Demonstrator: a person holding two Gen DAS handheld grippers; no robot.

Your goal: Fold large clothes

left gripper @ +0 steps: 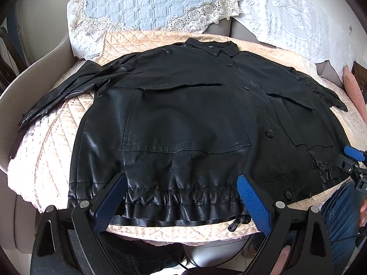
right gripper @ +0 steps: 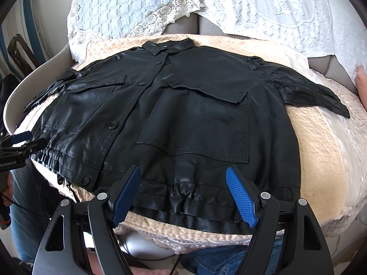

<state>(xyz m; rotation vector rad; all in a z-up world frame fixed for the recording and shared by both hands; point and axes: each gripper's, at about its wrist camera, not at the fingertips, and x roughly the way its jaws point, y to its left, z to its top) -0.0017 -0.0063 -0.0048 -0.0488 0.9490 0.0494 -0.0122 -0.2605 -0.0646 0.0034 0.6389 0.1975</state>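
Since nothing's folded yet, I'm reading this as the setup step: the jacket point(left gripper: 183, 114) is lying flat, front up and snapped closed, on the quilted pad point(left gripper: 57, 142) of a sofa. I'm holding the left gripper point(left gripper: 181, 197) and right gripper point(right gripper: 183, 192) over the gathered hem point(right gripper: 183, 194), both spread wide and gripping nothing. Next move probably means pinching a hem corner or pulling a sleeve point(right gripper: 316, 94) inward. It's looking shiny, leathery, kinda stiff.
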